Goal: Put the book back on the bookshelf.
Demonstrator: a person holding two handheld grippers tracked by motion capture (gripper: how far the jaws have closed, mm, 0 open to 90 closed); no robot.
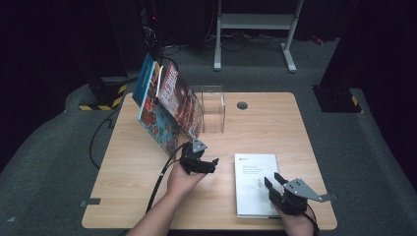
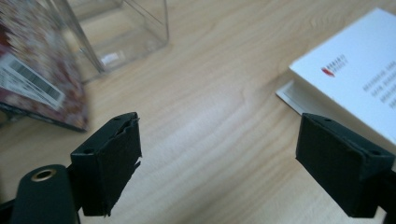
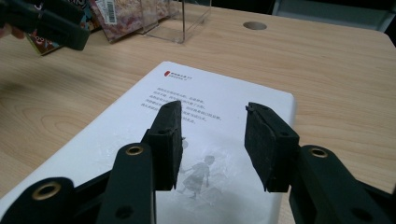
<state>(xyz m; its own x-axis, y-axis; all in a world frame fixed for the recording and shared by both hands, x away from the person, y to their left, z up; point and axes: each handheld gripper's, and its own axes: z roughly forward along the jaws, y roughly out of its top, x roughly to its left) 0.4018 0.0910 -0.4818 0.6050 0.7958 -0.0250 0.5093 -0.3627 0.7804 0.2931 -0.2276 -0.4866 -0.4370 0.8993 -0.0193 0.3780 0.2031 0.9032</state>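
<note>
High view: the left hand-held gripper is held open, empty, low over the bench; the right hand-held gripper is poised open above the white book. Magazines are leaned against a clear box.

A flat book lies on the table at its near right. Behind it and to the left, a clear box stands near the table's far edge. Two books lean against the box's left side, apparently one behind the other. The left gripper hangs between the leaning books and the flat book; the right gripper sits over the flat book's near right corner.
</note>
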